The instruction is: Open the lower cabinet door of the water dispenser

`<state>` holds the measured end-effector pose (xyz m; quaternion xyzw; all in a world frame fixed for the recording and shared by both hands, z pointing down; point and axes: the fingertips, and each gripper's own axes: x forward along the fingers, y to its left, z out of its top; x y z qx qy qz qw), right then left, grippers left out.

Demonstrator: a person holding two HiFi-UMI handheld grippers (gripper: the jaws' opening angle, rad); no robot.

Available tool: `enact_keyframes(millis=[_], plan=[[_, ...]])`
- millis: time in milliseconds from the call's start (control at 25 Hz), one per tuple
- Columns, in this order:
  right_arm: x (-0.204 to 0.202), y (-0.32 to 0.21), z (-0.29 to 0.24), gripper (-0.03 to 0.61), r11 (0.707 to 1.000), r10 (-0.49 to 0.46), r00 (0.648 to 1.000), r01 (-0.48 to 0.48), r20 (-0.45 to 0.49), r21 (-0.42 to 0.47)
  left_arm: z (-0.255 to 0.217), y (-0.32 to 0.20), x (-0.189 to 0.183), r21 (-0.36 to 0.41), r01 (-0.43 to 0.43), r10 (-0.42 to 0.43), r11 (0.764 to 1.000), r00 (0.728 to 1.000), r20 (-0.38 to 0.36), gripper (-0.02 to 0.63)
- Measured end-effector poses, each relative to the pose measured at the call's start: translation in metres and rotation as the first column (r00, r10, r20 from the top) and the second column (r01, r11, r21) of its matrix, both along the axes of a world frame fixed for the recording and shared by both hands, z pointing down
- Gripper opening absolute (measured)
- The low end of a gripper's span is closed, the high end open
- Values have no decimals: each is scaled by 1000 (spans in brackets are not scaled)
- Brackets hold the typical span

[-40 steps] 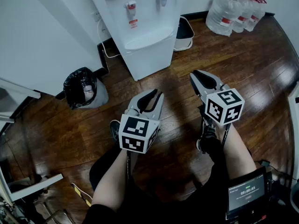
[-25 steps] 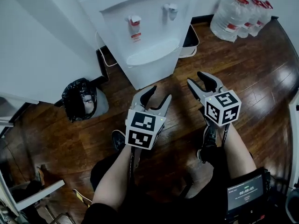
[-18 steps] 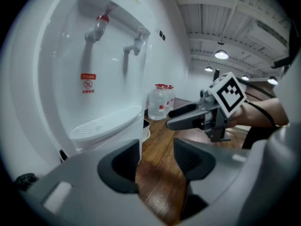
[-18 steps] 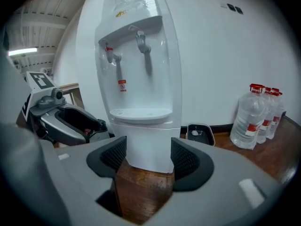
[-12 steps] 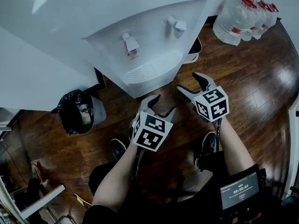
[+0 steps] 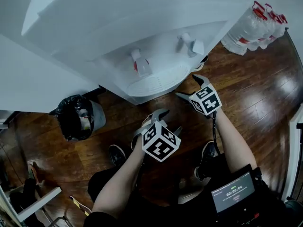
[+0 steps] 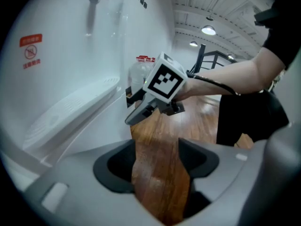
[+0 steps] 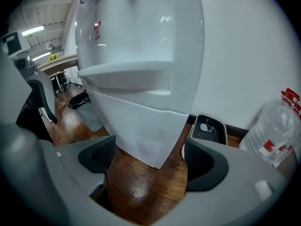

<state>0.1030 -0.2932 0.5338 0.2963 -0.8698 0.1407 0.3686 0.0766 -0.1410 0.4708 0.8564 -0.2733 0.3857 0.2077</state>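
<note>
Two claws, the left gripper [image 6: 166, 122] and the right gripper [image 6: 188, 86], are spreading empty before the water dispenser [image 6: 142, 41], the right one sitting nearer its upright lower cabinet door [image 8: 136, 126], straight ahead beneath the drip tray [image 6: 156, 82].

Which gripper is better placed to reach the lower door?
Probably the right gripper: jaws opening, empty, aimed at the lower door. The left gripper, also opening and empty, faces the floor.
</note>
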Motion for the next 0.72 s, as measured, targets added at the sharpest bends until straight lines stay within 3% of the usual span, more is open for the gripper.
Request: enact_keyframes(millis=[280, 480, 720], plan=[[-8, -28, 21, 460, 996, -66, 998, 67, -19, 63, 1, -11, -17, -37, 42, -43, 998, 999, -20, 304], [-20, -27, 38, 495, 990, -128, 990, 131, -60, 46, 3, -12, -21, -50, 38, -39, 998, 999, -10, 304], [-18, -37, 54, 502, 994, -102, 994, 103, -38, 37, 4, -14, -17, -59, 27, -28, 998, 1000, -9, 304]])
